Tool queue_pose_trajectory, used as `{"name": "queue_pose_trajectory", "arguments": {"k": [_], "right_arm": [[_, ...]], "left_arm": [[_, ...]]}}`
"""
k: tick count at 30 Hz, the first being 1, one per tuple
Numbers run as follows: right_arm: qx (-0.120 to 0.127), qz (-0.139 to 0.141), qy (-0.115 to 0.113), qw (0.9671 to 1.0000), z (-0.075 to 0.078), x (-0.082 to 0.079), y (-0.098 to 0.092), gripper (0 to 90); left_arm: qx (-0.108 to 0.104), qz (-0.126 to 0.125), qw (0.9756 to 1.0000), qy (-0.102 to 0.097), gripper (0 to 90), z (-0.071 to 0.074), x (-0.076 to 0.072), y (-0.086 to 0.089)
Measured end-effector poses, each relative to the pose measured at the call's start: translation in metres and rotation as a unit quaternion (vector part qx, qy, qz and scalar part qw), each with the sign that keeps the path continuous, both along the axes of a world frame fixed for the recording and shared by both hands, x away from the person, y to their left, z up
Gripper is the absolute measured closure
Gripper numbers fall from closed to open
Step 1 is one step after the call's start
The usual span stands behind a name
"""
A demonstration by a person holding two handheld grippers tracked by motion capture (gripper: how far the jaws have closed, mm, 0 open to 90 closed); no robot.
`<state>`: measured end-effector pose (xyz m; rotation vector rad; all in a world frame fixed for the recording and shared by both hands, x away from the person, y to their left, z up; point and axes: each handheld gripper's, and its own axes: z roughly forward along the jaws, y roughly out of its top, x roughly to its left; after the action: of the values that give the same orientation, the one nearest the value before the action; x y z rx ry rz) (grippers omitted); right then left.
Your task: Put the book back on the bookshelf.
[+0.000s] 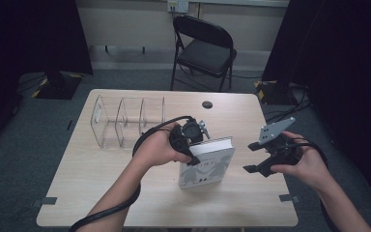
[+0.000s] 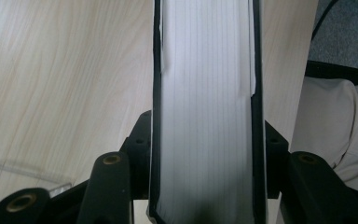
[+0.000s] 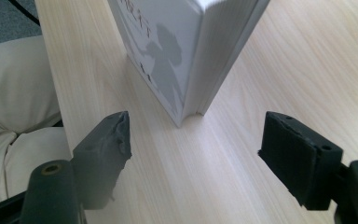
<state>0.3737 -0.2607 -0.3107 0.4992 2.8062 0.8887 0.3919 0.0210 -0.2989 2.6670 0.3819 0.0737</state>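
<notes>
Nearest to me, my right gripper [image 1: 262, 159] sits off the book's right side, well clear of it, its jaws standing wide apart with nothing between them. In the right gripper view the two black pads [image 3: 103, 144] flank bare wood, and the book's lower corner stands on the table [image 3: 177, 177] just beyond them.

Next in, my left gripper [image 1: 193, 155] is clamped on the book [image 1: 206, 165] at its left edge. In the left gripper view the white page block [image 2: 205, 112] runs straight up between the jaws, both covers pressed by the pads.

The book stands upright on its bottom edge near the middle of the table [image 1: 101, 193], leaning a little, front cover toward me.

Farther back left, a clear plastic divider rack [image 1: 125, 121] stands apart from the book. Beyond the table is a black folding chair [image 1: 204, 50].
</notes>
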Motion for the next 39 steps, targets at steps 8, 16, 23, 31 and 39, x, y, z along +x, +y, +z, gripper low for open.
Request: {"name": "queue_pose_trajectory", "arguments": {"k": [8,16,23,31,39], "right_arm": [[0.012,-0.025,0.005,0.9996,-0.029,0.002,0.01,19.7],[0.034,-0.047,0.012,0.9983,-0.072,0.001,0.014,18.5],[0.04,-0.063,0.03,0.9967,-0.103,0.001,0.012,17.1],[0.023,-0.087,0.034,0.9953,-0.142,-0.003,0.007,17.1],[0.029,-0.105,0.036,0.9934,-0.168,-0.011,0.006,17.1]], "left_arm": [[0.013,0.014,0.9998,0.002,52.7,0.001,-0.002,0.024],[0.013,0.018,0.9998,0.004,52.5,0.001,-0.002,0.028],[0.014,0.019,0.9997,0.003,52.2,0.001,-0.002,0.028],[0.032,0.018,0.9993,0.01,51.6,0.003,0.001,0.024],[0.064,0.012,0.9979,-0.001,49.3,0.002,0.003,0.015]]}}
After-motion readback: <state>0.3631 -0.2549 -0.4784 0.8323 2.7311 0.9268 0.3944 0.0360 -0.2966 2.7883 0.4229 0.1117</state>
